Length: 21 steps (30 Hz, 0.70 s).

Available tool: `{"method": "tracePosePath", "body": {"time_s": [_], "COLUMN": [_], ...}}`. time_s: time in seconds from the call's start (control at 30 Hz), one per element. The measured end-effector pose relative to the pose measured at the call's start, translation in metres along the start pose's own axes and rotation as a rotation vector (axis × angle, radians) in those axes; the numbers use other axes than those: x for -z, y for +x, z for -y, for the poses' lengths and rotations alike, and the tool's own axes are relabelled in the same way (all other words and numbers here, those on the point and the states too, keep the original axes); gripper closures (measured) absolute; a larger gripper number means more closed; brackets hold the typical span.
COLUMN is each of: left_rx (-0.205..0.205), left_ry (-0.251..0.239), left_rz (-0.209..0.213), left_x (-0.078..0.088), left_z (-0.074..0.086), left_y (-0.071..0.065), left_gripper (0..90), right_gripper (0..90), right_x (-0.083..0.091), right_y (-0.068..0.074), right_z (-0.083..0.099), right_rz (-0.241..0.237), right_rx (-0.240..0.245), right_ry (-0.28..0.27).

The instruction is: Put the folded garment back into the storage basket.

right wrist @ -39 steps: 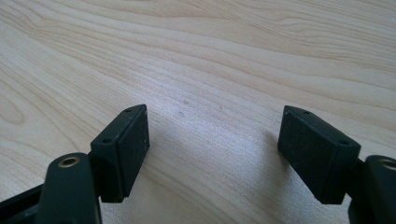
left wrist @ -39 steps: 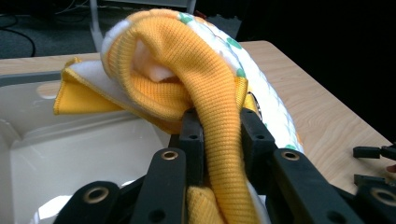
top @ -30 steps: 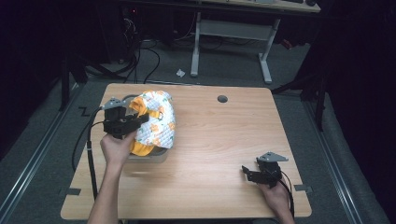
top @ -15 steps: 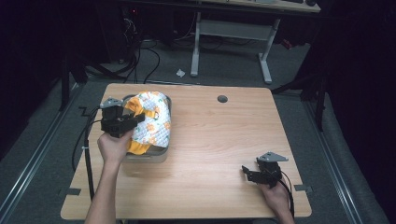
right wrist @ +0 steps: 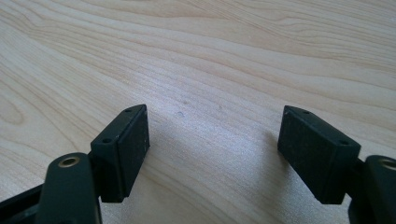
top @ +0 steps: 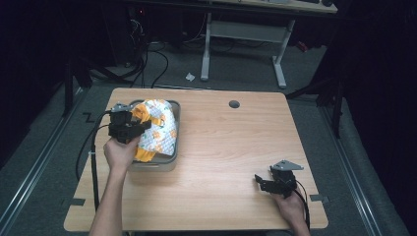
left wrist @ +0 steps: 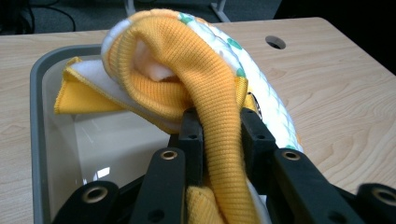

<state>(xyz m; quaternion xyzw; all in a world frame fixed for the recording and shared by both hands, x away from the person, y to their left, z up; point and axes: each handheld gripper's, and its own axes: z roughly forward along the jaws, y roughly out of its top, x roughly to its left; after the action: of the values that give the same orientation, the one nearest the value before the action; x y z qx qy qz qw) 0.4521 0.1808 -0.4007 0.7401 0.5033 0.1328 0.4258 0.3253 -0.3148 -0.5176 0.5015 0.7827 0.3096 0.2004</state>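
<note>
Room: dark, with cables and a white-legged desk (top: 246, 34) beyond the counter.
Counter (top: 231, 162): pale wood, with a round hole (top: 234, 104) near its far edge.
Tray (top: 156, 163): grey, at the counter's left side, holding the garment.
Garment (top: 156, 129): orange knit with printed white quilting, heaped in the tray, one fold raised, probably to lift it out.
Left tongs (left wrist: 218, 135): pinching that orange fold.
Right tongs (right wrist: 212, 140): spread, empty, resting low over bare wood, seemingly waiting.

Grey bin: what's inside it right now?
The grey bin holds a yellow and white patterned garment, bunched and draped over it, with its ribbed yellow edge clamped in the left claw. Bare bin floor shows beside it; anything under the cloth is covered.
</note>
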Motion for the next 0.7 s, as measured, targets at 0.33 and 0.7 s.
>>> {"method": "tracePosePath", "body": {"time_s": [0.33,0.7], "left_rx": [0.007,0.006], "left_ry": [0.059,0.153], "left_rz": [-0.017,-0.044], "left_x": [-0.024,-0.048], "left_z": [0.002,0.009], "left_y": [0.003,0.008], "left_gripper": [73.6,72.6], "right_gripper": [25.0,25.0], "right_x": [0.0,0.0], "right_y": [0.0,0.0], "right_z": [0.0,0.0], "right_rz": [0.0,0.0], "right_rx": [0.0,0.0], "right_ry": [0.0,0.0]}}
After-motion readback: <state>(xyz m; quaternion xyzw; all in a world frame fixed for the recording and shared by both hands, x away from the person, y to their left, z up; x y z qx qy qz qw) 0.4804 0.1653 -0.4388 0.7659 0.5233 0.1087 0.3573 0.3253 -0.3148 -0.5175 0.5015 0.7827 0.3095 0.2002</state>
